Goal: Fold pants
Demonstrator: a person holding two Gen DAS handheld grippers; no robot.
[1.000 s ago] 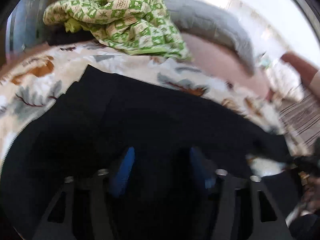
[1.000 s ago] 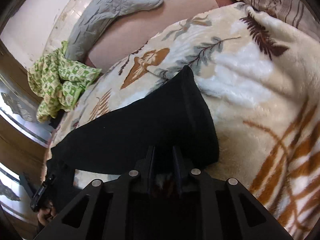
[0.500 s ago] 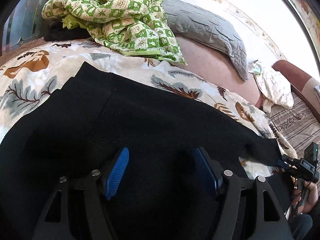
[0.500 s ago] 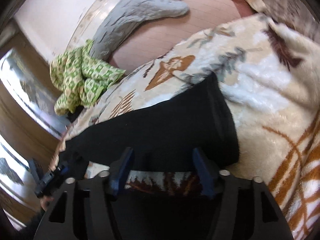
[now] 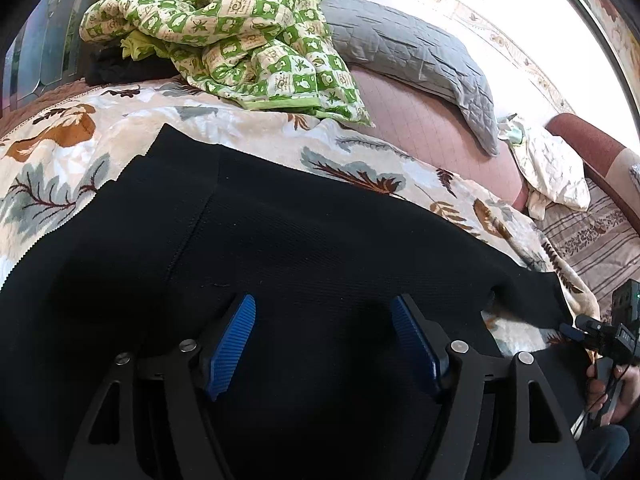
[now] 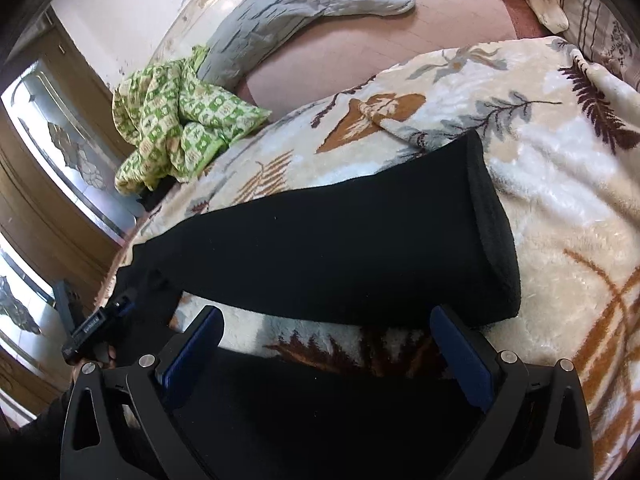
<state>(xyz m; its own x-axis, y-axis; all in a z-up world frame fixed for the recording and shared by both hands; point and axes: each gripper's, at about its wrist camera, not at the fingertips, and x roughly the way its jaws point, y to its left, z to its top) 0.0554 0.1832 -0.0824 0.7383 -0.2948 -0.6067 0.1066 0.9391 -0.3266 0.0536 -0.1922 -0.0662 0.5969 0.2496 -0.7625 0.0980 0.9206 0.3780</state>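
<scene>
While both tools stand open and empty, the black knit pants (image 5: 320,240) lie flat on the leaf-patterned fleece blanket (image 6: 560,184) just ahead of the left tool (image 5: 322,340) and right tool (image 6: 326,344). Pinching perhaps only the top layer would spoil the fold.

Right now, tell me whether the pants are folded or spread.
Spread lengthwise: the pants lie long across the blanket, cuff end far from the waist. Legs look stacked.

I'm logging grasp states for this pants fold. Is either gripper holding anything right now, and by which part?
Nothing is held. The left gripper and right gripper are both open above the black pants.
</scene>
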